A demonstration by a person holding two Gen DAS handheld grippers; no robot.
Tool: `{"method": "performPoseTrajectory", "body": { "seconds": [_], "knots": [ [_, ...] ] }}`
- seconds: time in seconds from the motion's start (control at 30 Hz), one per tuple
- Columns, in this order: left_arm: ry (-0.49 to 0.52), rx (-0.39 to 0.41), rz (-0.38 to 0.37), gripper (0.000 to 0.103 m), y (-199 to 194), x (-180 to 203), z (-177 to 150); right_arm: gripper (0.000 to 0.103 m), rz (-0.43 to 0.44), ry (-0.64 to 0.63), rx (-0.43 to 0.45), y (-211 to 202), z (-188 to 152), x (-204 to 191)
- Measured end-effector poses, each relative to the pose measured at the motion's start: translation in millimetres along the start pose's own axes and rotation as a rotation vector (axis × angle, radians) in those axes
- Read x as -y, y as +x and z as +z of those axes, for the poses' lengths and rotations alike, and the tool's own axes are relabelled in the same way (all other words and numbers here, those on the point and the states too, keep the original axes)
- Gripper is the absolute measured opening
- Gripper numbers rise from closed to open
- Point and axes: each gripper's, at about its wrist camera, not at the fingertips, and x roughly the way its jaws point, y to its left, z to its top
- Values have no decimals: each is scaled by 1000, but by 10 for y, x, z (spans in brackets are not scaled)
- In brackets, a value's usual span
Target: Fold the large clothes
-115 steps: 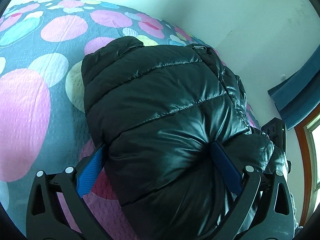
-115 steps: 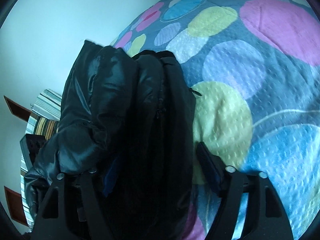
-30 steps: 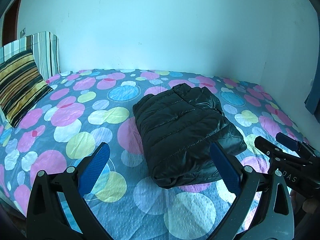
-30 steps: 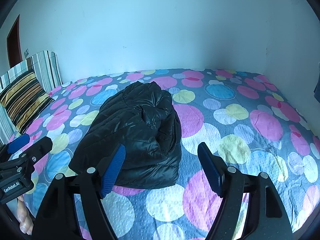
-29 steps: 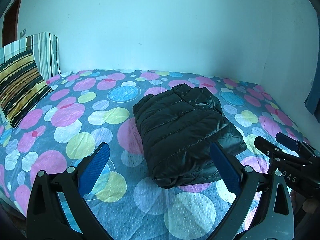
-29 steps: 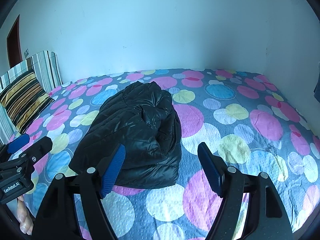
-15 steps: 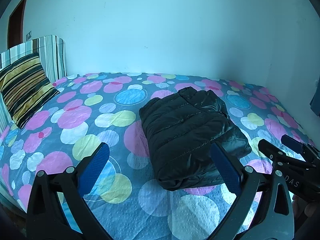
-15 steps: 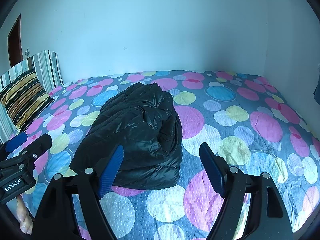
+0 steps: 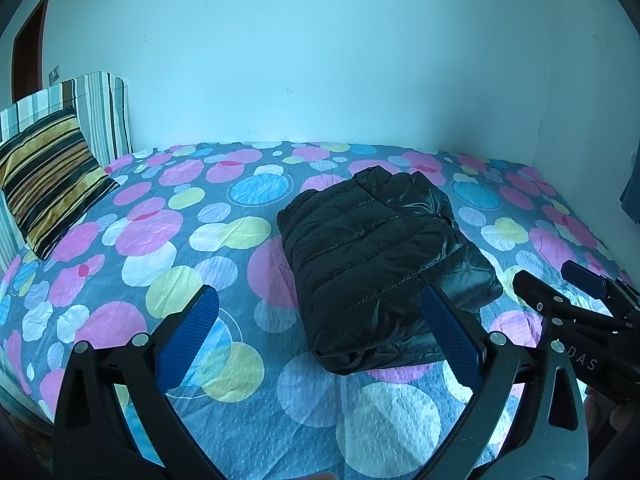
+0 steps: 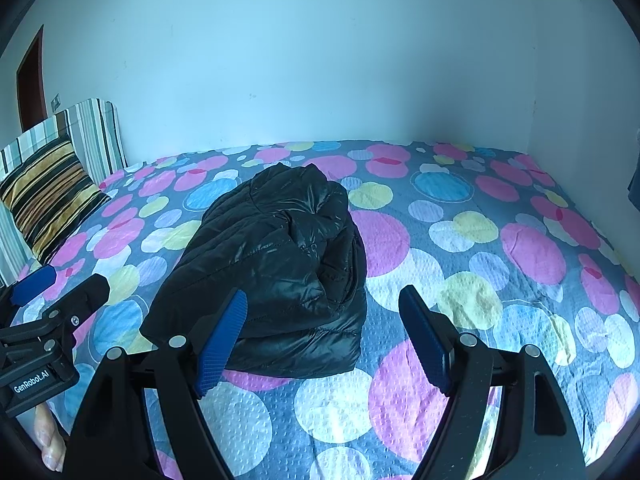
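1. While both of my grippers hang above the near edge of the bed, the black puffer jacket (image 9: 380,264) lies folded into a compact bundle near the middle of the spotted bedspread (image 9: 168,264), touched by neither tool.
2. Left gripper (image 9: 320,332): jaws spread wide, nothing between the blue pads (image 9: 188,332); it points along the bundle's left flank, clear of the cloth.
3. Right gripper (image 10: 322,332): likewise spread wide and empty; the jacket (image 10: 272,268) shows past its left pad, the bare bedspread (image 10: 500,248) past its right.
4. Reason for placement, as I judge it: the quilted panel lies uppermost and the looser layers are tucked beneath and to the right side, so the bundle holds its shape without a grip. The fold looks complete, or nearly so.
5. Residual fault: in the right wrist view the far right part of the bundle bulges and wrinkles, not lying flat; slippery padded fabric may spring open if left so.
6. Surroundings: a striped cushion (image 9: 48,176) leans against a striped headboard (image 9: 100,112) at far left, well apart from the jacket; a plain wall (image 9: 320,60) closes the far side.
7. Obstructions: nothing lies between either gripper and the bundle. Each gripper appears at the edge of the other's view, close beside it.
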Motion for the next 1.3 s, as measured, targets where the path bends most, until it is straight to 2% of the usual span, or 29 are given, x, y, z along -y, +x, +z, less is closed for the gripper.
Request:
{"method": "performPoseTrajectory", "body": {
  "seconds": [1.0, 1.17, 1.3],
  "knots": [
    [-21, -4, -24, 101, -21, 46, 24, 77, -4, -3, 0, 12, -18, -32],
    [-33, -13, -5, 101, 31, 29, 3, 77, -2, -3, -7, 28, -32, -29],
    [-83, -16, 23, 101, 73, -22, -19, 77, 6, -9, -16, 66, -62, -16]
  ]
}}
